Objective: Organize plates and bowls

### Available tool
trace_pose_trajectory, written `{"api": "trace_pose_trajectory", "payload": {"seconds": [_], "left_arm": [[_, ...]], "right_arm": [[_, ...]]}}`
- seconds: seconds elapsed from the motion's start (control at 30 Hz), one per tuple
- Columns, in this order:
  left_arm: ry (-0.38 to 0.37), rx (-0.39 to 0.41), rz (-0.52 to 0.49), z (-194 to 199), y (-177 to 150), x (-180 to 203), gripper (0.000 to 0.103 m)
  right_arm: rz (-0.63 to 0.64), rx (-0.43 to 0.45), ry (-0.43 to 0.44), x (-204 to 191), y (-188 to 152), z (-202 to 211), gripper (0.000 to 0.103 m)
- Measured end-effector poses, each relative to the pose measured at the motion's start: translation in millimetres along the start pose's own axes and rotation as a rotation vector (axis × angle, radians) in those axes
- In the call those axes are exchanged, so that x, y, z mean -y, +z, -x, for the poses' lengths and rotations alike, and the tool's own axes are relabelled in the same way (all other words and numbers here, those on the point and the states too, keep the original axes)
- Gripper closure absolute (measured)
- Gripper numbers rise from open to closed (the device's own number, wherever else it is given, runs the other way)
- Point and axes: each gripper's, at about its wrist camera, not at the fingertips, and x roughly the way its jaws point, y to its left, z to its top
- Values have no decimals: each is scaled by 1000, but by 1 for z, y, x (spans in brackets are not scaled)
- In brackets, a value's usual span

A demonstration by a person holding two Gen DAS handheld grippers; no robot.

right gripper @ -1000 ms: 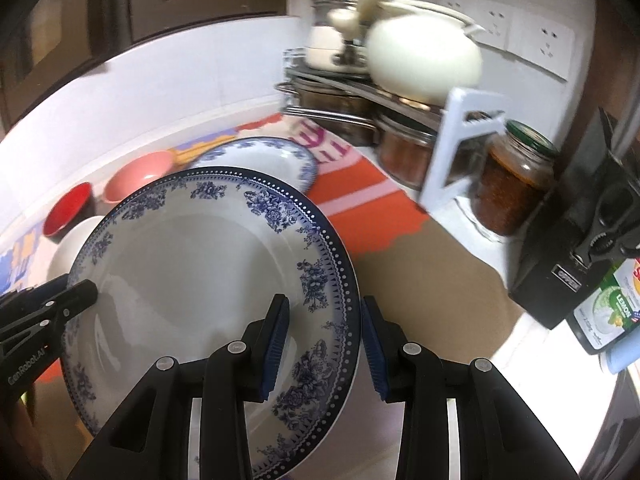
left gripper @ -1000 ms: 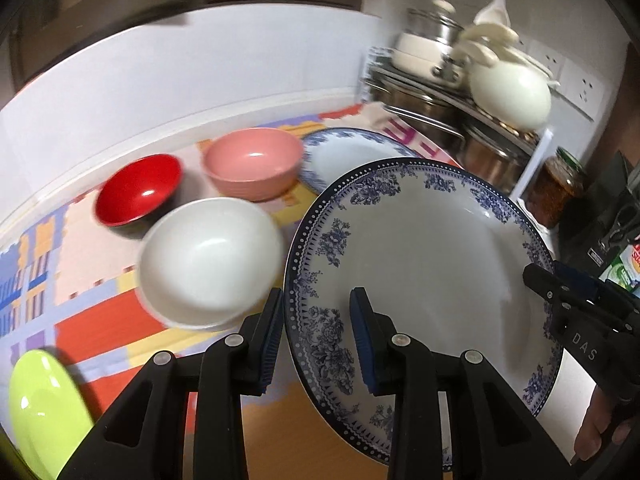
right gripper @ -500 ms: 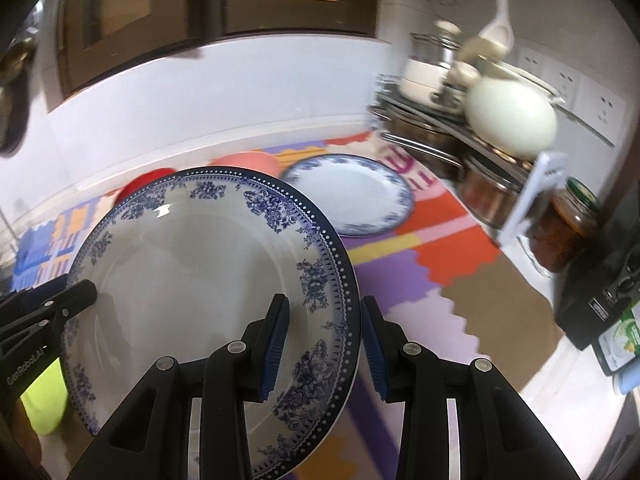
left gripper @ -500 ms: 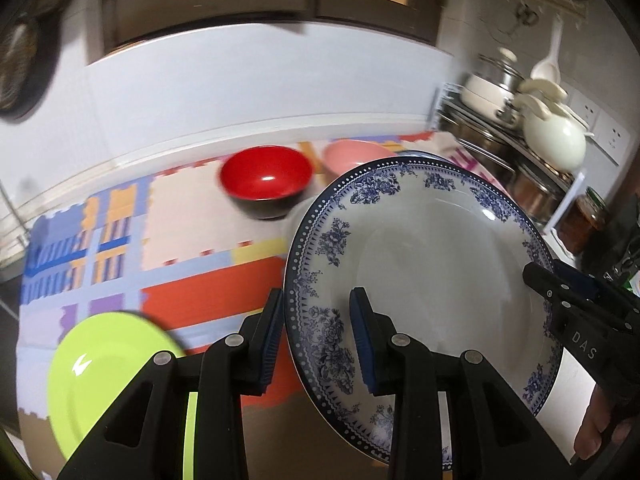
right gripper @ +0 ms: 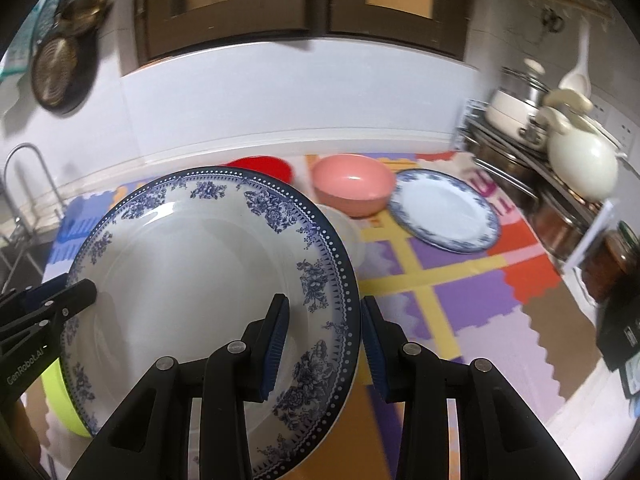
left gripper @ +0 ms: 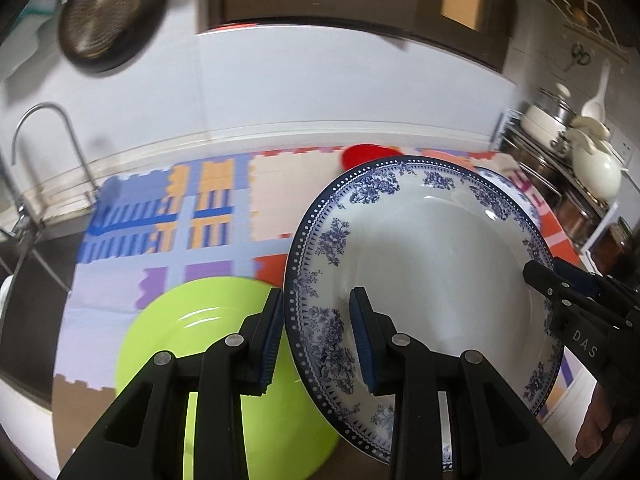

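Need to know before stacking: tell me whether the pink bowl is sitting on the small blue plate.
No, the pink bowl stands on the mat beside the small blue plate.

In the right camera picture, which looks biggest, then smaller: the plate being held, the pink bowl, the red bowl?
1. Held plate, though it is nearest the camera.
2. Pink bowl.
3. Red bowl, mostly hidden behind the plate, so its true size is unsure.

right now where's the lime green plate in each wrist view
Left wrist: the lime green plate fills the lower left, lying on the mat behind the left fingers.
Right wrist: only a sliver of its rim shows at the lower left edge, under the held blue-patterned plate.
Shared landmark: the red bowl near the back wall.
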Motion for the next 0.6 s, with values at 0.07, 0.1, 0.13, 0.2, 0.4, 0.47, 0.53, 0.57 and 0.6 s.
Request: {"api": "trace_pose_trajectory", "payload": {"seconds": [0.07, 0.1, 0.13, 0.2, 0.4, 0.47, 0.53, 0.57, 0.6], "left_arm": [[15, -3, 15, 2, -4, -13, 70], [23, -7, 23, 3, -6, -20, 70], [30, -9, 30, 4, -8, -26, 70], [47, -14, 45, 6, -13, -40, 70], [86, -37, 86, 8, -23, -76, 69], [98, -46, 102, 9, -26, -87, 69], [108, -57, 114, 8, -29, -98, 69], [115, -60, 120, 8, -31, -104, 69], [121, -63, 123, 8, -33, -108, 69]], "right_arm": [[13, -1, 14, -12, 1, -1, 66], [25, -1, 24, -20, 1, -1, 66], [33, -2, 30, -27, 1, -1, 66], [50, -6, 47, -41, 0, -3, 66], [97, -20, 85, -78, -1, -8, 66], [113, -29, 99, -91, -2, -10, 66], [127, -37, 112, -104, -3, -13, 66], [134, -38, 116, -109, -3, -14, 66], [142, -43, 123, -115, -4, -16, 66]]}}
